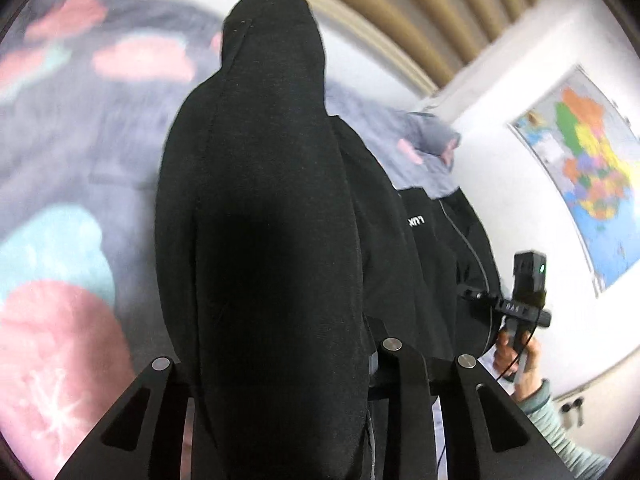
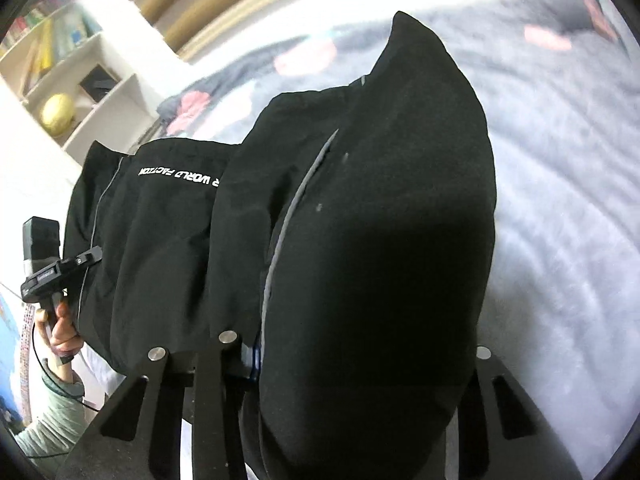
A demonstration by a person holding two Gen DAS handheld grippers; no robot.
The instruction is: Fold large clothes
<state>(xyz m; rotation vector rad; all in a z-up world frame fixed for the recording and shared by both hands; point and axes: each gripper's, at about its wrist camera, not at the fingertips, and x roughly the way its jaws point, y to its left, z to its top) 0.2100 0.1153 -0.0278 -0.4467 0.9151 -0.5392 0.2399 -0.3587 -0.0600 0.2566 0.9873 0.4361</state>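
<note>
Fabric of a black garment [image 1: 264, 240] fills the middle of the left wrist view, rising straight ahead of the left gripper [image 1: 276, 364], whose fingers are closed on a thick fold of it. Left of that claw lies a grey bedspread [image 1: 80, 152] with pink and teal patches; to its right the garment stretches across to the right gripper [image 1: 480, 294], with a wall map [image 1: 592, 168] beyond. In the right wrist view a bookshelf [image 2: 72, 76] stands far left, and the same cloth [image 2: 372, 240] bulges ahead of the right claw [image 2: 320, 354], also clamped on a bunch of it, above the bed.
</note>
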